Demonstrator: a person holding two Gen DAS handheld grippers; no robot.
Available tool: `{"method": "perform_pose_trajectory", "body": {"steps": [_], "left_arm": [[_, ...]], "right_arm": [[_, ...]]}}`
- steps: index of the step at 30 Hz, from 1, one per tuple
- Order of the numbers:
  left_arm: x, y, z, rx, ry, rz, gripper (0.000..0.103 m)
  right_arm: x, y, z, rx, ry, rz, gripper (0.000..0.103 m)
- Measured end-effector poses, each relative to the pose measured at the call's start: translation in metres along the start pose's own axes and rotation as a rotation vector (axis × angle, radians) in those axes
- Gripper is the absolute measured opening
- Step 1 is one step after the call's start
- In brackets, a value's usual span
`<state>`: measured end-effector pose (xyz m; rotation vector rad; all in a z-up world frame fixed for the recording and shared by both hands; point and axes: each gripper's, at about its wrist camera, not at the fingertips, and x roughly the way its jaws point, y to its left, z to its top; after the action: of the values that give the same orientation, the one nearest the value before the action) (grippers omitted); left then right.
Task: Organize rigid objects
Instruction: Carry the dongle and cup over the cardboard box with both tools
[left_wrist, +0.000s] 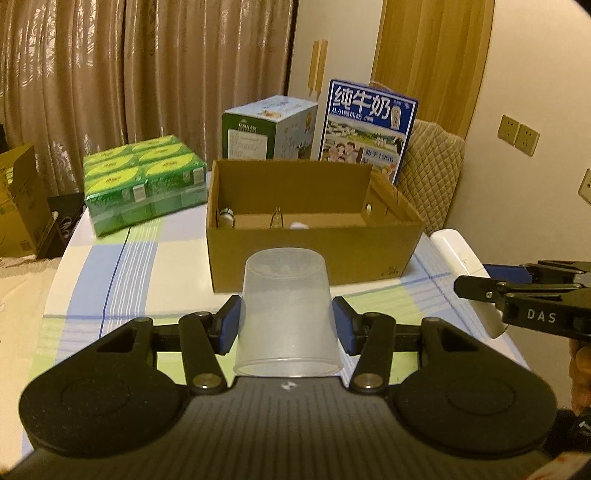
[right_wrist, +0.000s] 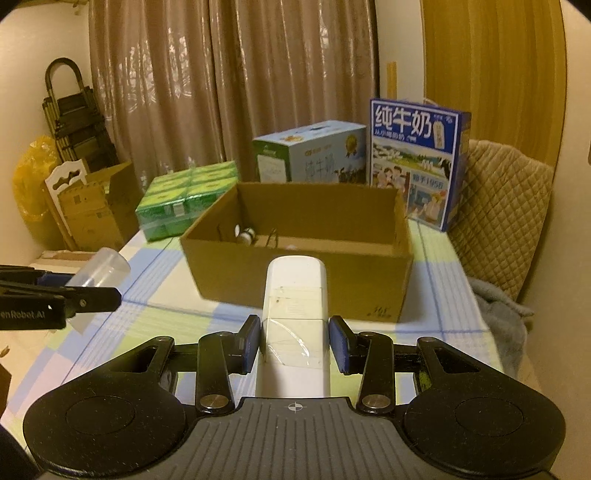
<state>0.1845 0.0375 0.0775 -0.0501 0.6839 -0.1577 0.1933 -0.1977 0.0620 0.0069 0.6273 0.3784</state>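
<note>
With a few small items already in the open brown cardboard box, the left gripper clamped a translucent plastic cup and the right gripper a white rectangular remote, both yet to be boxed.

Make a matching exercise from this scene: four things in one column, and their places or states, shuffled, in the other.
Things:
1. plastic cup
2. white remote
3. cardboard box
4. green pack

Places or states:
A. open-topped, mid-table
B. clamped in the right gripper
C. clamped in the left gripper
D. on the table, left of the box

Pairs: 1-C, 2-B, 3-A, 4-D
</note>
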Motion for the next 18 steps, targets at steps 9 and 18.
{"method": "perform_pose_trajectory", "body": {"steps": [9, 18], "left_arm": [[0.020, 0.002, 0.055, 0.041, -0.025, -0.014, 0.047], [0.066, 0.012, 0.096, 0.047, 0.002, -0.026, 0.047]], "right_arm": [[0.019, -0.024, 0.049, -0.003, -0.009, -0.002, 0.037], [0.067, -0.040, 0.088, 0.001, 0.023, -0.005, 0.037]]}}
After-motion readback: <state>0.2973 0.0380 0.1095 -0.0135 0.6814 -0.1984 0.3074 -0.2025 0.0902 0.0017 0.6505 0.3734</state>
